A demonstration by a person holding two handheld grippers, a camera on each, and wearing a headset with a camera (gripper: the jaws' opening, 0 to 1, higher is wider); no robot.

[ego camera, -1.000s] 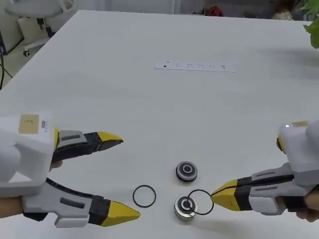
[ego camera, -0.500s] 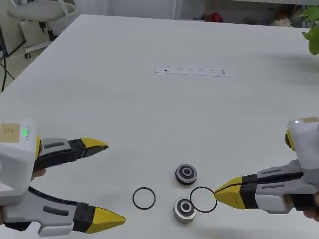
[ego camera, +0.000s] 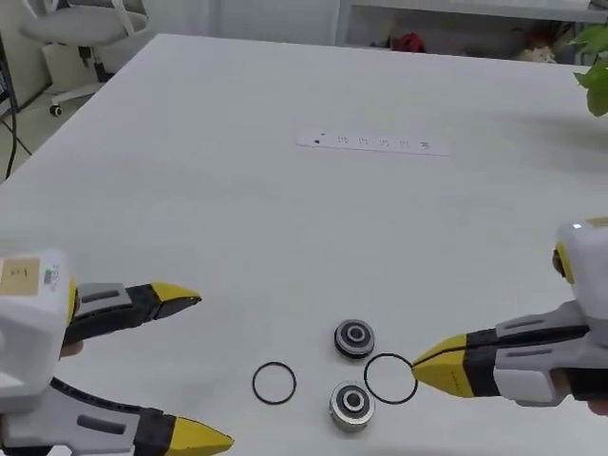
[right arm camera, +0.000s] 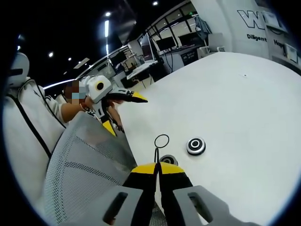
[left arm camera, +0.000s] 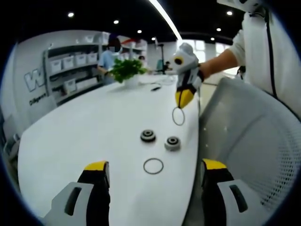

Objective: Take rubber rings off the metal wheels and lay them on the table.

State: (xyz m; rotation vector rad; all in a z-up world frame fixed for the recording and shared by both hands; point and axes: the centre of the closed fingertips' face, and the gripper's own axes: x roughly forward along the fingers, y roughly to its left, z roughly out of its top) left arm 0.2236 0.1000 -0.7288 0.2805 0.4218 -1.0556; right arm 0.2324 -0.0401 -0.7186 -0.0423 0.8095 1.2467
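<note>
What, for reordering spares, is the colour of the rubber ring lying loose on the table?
The rubber ring is black, clearest in the head view.

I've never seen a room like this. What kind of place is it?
Probably a lab or workshop: a big white table, shelves of storage bins, and desks with monitors.

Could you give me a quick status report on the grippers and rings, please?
Right gripper shut on rubber ring, ring at its tip. Left gripper open. Second ring flat on table. Nothing in the way.
</note>
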